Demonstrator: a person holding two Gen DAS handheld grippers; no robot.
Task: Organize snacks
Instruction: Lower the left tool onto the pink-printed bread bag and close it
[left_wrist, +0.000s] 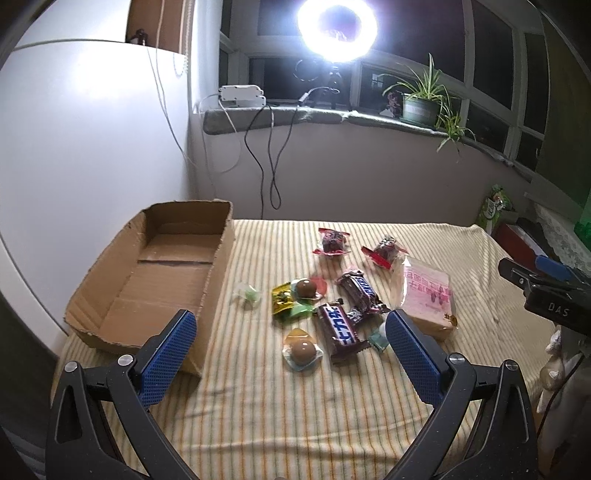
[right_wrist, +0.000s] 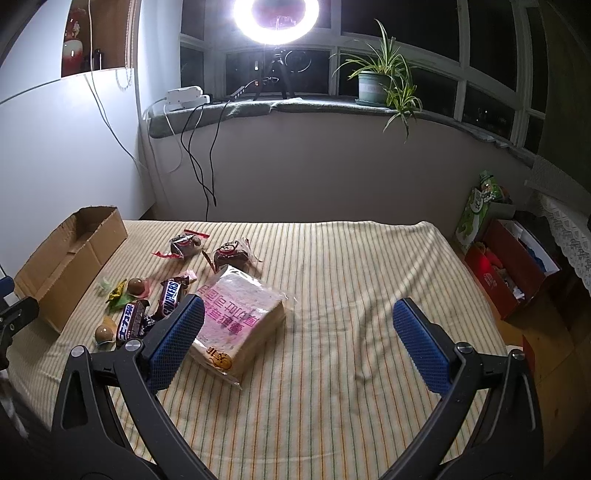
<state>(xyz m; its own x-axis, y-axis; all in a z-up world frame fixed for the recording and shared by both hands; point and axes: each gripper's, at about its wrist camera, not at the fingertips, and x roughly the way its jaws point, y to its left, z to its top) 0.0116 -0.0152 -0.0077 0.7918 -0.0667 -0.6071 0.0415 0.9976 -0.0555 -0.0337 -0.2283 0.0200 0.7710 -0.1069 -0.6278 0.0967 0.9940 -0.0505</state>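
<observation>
Cardboard box (left_wrist: 155, 273): brown corrugated board, matt, torn ragged edges. Striped cloth (right_wrist: 351, 280) over the table: soft woven fabric, matt, lightly wrinkled. Snickers bars (left_wrist: 338, 328): glossy brown plastic film. Bread pack (right_wrist: 236, 317): clear, shiny plastic wrap, creased. Left tongs (left_wrist: 288, 354) and right tongs (right_wrist: 299, 339): smooth black plastic arms, blue dimpled rubbery pads (left_wrist: 168, 354), metal pivot pins.
</observation>
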